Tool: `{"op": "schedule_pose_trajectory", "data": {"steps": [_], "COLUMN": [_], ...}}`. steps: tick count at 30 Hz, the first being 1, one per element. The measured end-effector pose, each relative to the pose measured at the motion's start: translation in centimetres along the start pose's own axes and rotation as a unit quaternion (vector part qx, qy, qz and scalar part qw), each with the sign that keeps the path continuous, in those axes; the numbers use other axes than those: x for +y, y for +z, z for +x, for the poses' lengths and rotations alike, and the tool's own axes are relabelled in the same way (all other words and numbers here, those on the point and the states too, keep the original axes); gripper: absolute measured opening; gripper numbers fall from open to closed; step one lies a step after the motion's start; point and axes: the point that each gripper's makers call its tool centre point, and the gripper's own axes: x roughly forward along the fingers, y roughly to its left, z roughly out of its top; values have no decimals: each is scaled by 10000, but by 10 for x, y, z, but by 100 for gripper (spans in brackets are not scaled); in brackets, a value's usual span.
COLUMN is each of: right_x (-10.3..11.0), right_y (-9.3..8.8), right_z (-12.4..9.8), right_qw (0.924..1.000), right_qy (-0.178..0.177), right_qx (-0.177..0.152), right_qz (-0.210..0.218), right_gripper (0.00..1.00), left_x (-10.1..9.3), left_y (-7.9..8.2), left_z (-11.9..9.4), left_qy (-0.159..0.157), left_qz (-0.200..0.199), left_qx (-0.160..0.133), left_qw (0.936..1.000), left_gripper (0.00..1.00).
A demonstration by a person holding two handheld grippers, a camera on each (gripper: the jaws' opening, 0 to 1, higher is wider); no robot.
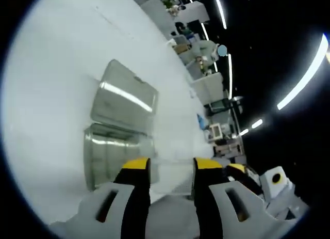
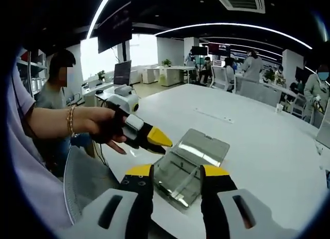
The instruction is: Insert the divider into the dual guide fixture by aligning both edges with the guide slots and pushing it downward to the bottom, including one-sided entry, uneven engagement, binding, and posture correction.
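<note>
The clear fixture [image 2: 188, 164] with its divider lies flat on the white table [image 2: 258, 125], straight ahead of the right gripper [image 2: 177, 172], jaws apart and empty; the left gripper [image 2: 154, 138], seemingly closed, hovers just beside its near-left edge

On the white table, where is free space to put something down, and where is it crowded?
Free: the wide white table beyond and right of the clear fixture. Crowded: the near edge, where the left gripper and right gripper close around the fixture.
</note>
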Motion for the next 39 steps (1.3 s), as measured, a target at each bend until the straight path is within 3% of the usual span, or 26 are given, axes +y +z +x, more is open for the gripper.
{"op": "schedule_pose_trajectory", "data": {"steps": [28, 39], "right_x": [-1, -2], "right_y": [-6, -8], "right_z": [27, 30], "right_qw": [9985, 9974], "right_qy": [-194, -217], "right_qx": [341, 398], "right_qz": [388, 558], "right_gripper": [14, 4], "left_x": [-52, -54], "left_y": [-34, -41], "left_z": [17, 18], "left_qy": [-650, -679], "left_qz": [-260, -223], "left_qx": [60, 151], "left_qw": [9975, 9973], "left_gripper": [30, 30]}}
